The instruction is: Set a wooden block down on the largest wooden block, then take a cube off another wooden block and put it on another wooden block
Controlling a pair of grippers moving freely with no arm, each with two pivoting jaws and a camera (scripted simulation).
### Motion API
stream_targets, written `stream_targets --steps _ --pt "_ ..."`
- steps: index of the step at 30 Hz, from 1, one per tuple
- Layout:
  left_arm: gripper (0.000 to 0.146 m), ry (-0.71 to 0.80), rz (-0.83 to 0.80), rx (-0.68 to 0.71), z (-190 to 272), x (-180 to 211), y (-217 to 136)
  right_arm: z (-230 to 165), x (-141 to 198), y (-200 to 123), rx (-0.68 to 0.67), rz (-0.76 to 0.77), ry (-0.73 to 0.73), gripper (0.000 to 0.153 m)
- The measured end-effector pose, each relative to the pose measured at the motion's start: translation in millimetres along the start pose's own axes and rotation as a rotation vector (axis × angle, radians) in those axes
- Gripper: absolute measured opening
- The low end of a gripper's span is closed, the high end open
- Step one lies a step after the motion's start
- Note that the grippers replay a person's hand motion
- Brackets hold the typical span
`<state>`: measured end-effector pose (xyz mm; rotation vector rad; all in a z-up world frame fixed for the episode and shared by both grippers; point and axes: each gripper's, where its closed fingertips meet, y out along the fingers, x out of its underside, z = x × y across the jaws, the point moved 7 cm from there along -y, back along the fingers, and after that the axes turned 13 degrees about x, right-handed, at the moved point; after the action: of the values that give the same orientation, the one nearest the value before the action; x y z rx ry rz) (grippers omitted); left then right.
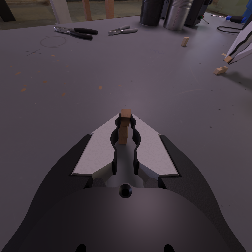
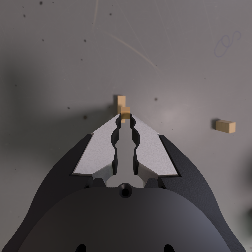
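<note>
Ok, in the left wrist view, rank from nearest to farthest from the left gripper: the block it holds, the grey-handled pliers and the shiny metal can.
1. The wooden block, pinched between the tips of the left gripper, centre.
2. The grey-handled pliers, far across the table, near centre.
3. The shiny metal can, at the table's back edge, up right.
</note>
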<state>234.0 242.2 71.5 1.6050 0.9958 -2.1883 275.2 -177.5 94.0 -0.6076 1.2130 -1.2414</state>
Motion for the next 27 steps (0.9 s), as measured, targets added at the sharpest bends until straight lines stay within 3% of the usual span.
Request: stream_targets --steps 4,6,8,14,25,27 --pt "0.013 -0.001 0.001 -0.006 0.0 0.0 0.0 -10.6 1.5 9.5 0.028 -0.005 -0.006 0.012" --pt "0.013 -0.001 0.002 -0.008 -0.1 0.0 0.0 -9.7 4.6 7.6 0.037 0.006 0.019 0.03" --pt "0.013 -0.002 0.001 -0.008 -0.1 -0.1 0.0 -7.7 6.9 0.2 0.059 0.037 0.05 0.038" --pt "0.013 -0.002 0.0 -0.008 -0.2 -0.2 0.1 -13.7 12.6 -18.4 0.13 0.171 0.159 0.039" --pt "0.013 -0.015 -0.004 -0.025 -1.6 -0.8 0.0 -34.8 25.8 -21.4 0.223 0.42 0.448 0.044" --pt "0.021 -0.026 -0.009 -0.063 -3.6 0.1 0.5 -37.7 18.9 -20.7 0.233 0.439 0.475 0.042"
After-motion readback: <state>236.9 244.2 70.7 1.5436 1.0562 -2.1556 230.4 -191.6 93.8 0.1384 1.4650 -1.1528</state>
